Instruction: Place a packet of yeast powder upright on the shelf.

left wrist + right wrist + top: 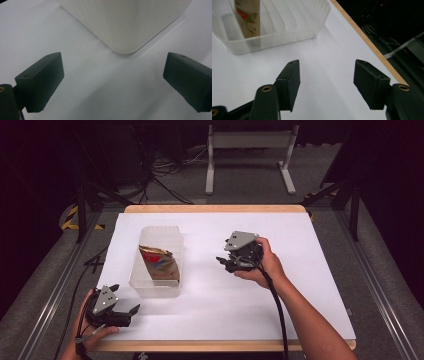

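White surface (300, 270) on a dark floor. Translucent bin (157, 290) holds a brown paper packet (160, 262). Left hand-held gripper (122, 314) and right hand-held gripper (225, 262) both spread, empty. Advise approaching the packet squarely, from above.

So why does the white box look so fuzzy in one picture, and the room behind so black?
Left gripper view: the plastic bin sits very close, soft and washed out above the open left tool. High view: light falls on the white table while the surroundings stay dark. Right gripper view: the bin shows sharper.
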Available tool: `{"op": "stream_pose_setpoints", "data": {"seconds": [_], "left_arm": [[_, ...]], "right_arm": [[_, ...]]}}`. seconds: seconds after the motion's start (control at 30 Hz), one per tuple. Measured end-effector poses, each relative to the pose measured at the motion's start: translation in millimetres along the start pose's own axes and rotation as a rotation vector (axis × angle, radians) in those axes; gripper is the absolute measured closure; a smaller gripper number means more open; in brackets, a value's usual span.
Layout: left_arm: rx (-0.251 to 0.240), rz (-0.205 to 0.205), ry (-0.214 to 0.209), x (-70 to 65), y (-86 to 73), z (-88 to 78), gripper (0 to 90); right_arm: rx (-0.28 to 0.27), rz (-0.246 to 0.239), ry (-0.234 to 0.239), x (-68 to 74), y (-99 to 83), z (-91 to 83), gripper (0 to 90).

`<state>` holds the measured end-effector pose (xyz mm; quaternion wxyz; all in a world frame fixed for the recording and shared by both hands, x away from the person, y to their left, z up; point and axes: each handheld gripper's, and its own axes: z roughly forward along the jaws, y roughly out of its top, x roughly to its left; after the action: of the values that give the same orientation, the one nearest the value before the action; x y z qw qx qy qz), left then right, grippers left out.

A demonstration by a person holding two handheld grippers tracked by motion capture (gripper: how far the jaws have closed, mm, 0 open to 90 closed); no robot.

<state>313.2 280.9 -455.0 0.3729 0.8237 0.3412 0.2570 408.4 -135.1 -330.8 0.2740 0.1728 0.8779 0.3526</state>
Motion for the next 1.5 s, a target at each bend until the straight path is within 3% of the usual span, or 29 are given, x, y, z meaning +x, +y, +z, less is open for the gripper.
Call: {"op": "stream_pose_setpoints", "data": {"seconds": [0.7,1.5], "left_arm": [[0.005,0.002,0.0,-0.8,0.5,0.8,4.2],[0.007,0.005,-0.006,-1.0,1.3,2.3,4.3]], "right_arm": [[0.085,0.043,-0.074,-11.5,-53.9,-12.0,31.5],[0.143,0.094,-0.145,-7.4,-111.3,-39.8,23.7]]}}
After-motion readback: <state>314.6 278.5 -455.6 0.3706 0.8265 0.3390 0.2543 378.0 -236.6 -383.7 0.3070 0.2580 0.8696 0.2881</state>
